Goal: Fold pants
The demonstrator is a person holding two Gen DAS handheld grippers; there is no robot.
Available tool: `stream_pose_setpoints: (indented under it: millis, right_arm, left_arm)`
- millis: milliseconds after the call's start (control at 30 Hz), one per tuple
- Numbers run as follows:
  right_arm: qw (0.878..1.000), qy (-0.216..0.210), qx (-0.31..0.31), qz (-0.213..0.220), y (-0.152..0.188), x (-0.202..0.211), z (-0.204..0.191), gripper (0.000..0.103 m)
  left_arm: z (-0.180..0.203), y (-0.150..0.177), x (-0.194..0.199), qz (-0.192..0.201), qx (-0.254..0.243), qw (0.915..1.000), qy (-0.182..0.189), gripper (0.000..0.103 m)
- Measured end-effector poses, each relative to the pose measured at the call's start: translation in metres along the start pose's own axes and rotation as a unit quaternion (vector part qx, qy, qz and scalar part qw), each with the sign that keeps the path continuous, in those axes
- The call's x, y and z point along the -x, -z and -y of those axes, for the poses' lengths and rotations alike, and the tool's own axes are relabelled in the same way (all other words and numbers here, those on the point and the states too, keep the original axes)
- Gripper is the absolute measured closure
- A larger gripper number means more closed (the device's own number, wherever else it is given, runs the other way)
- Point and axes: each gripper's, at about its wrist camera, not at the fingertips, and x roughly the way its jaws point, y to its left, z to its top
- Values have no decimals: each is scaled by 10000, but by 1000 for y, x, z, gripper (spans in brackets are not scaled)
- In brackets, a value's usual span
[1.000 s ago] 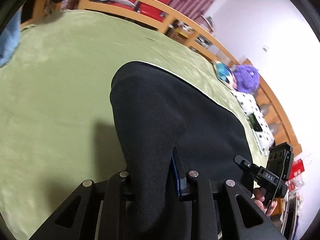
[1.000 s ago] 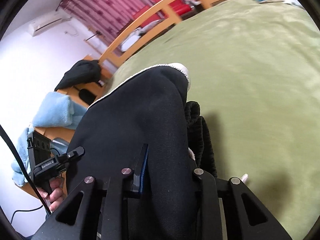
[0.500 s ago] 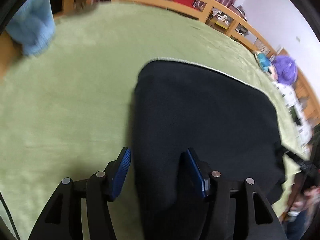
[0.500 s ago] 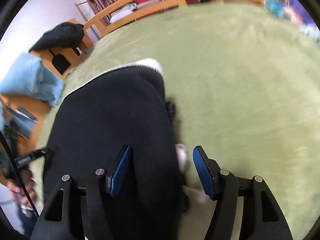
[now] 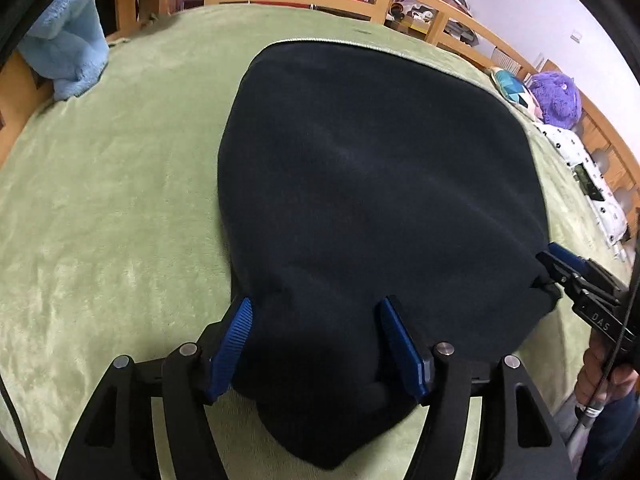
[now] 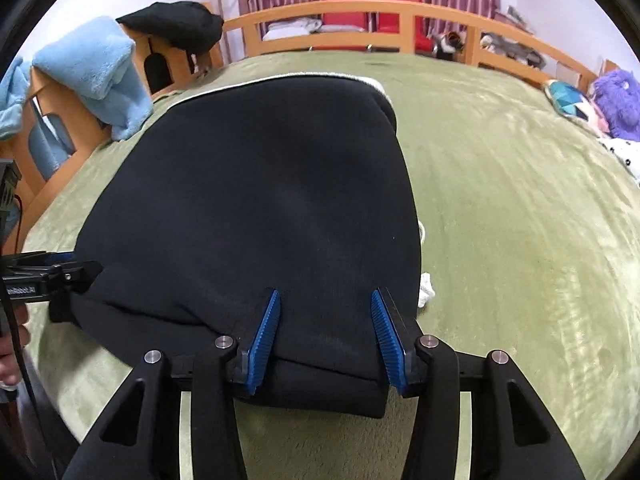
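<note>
Left wrist view: left gripper (image 5: 316,340) spread wide, blue pads either side of the pants' (image 5: 372,184) near edge w/o pinching. Pants lie folded on green blanket (image 5: 100,200), filling frame center. Right wrist view: right gripper (image 6: 326,332) also spread, straddling pants' (image 6: 256,208) near corner. White cord (image 6: 425,289) peeks out center-right.

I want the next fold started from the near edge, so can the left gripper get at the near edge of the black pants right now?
Probably yes. The left gripper has its jaws open straddling the near edge of the black pants, with nothing between them on the green blanket.
</note>
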Motion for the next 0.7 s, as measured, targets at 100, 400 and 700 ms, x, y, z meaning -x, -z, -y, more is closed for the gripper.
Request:
stream_pose_setpoints:
  millis: [100, 400, 700]
  right_arm:
    - [9994, -267, -200, 33, -10, 18, 12, 57]
    - [9992, -268, -287, 59, -8, 14, 9, 57]
    - [9984, -10, -559, 75, 20, 61, 6, 57]
  left_arm:
    - [-6, -10, 21, 128, 51, 9997, 189, 39]
    - [-3, -12, 56, 431, 98, 9990, 110, 39]
    - [34, 17, 108, 799, 3, 9967, 173, 39]
